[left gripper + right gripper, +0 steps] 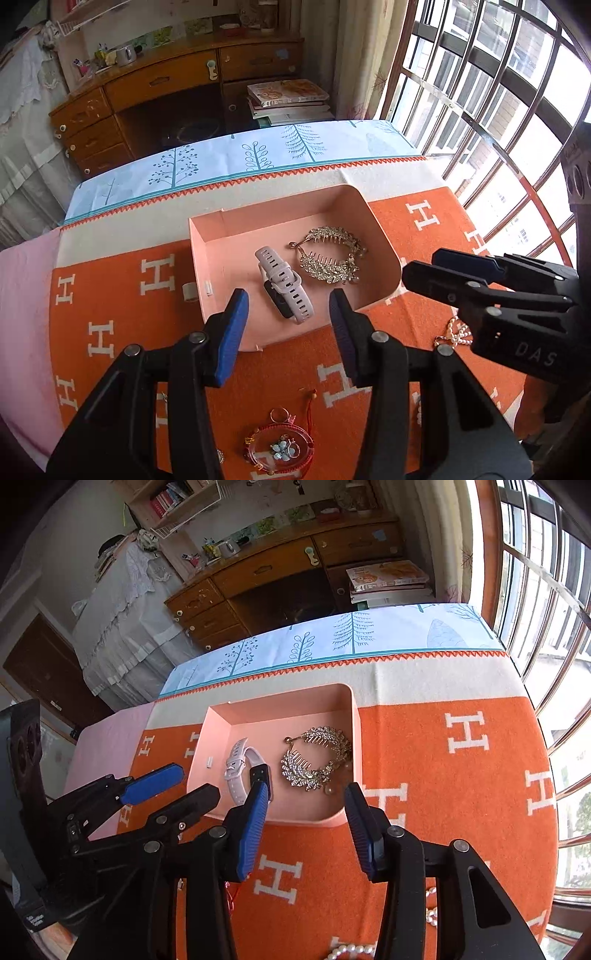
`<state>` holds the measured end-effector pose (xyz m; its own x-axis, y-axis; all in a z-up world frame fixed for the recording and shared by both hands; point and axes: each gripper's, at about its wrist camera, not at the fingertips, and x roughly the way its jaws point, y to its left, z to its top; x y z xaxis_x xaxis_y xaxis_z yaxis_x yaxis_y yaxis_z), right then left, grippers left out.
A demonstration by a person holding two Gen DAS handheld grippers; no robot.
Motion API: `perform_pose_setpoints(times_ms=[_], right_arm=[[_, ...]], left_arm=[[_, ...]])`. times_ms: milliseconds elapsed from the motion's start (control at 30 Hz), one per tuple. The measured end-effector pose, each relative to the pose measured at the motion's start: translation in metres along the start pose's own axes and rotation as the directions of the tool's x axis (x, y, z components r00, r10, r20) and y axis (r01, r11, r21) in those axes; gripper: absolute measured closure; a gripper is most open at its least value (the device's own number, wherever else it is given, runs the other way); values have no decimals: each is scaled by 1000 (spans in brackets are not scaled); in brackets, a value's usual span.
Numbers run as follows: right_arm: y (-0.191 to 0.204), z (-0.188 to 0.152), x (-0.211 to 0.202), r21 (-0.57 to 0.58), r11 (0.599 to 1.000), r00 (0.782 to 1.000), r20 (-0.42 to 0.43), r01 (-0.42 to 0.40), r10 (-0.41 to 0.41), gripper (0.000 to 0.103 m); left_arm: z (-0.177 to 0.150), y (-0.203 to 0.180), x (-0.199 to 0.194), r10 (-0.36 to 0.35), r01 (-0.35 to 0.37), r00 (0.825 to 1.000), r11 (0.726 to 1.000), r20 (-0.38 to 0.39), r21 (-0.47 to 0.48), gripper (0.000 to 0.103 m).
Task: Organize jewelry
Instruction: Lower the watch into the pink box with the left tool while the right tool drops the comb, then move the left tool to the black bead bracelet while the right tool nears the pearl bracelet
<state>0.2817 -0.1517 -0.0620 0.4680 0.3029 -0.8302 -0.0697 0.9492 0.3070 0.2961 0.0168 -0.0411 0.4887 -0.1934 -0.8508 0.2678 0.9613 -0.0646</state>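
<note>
orange h-pattern blanket (443, 775), tree-print cloth (236, 162), wooden desk (155, 92), stacked books (288, 99), barred window (498, 92)

Peach-pink tray (384, 243) on orange blanket (122, 314) patterned with white H letters; blue-padded black left claw (288, 332).

Left tongs (288, 314) hang wide open, empty, fingers pointing forward; right tongs (306, 808) gape just the same, empty, close beside them.
</note>
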Motion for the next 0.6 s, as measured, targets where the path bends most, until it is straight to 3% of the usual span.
perform_pose_setpoints(times_ms=[133,367,500,600], right_arm=[[-9,-17,-27,-5,1000,1000,26,-10,10,59],[-28,-54,-82,-26,1000,994,108,-10,13,59],[-43,-78,-108,-32,999,987,161,12,-7,59],[-49,-94,-124,-64,996,981,185,63,-51,52]], left_arm=[[-8,-5,-19,0,0,999,1000,33,-2,61],[-39,-33,-68,19,-29,986,998,165,59,61],[-58,-47,-86,-46,37,987,997,152,64,61],[-73,-58,-94,-89,81,987,995,135,62,61]])
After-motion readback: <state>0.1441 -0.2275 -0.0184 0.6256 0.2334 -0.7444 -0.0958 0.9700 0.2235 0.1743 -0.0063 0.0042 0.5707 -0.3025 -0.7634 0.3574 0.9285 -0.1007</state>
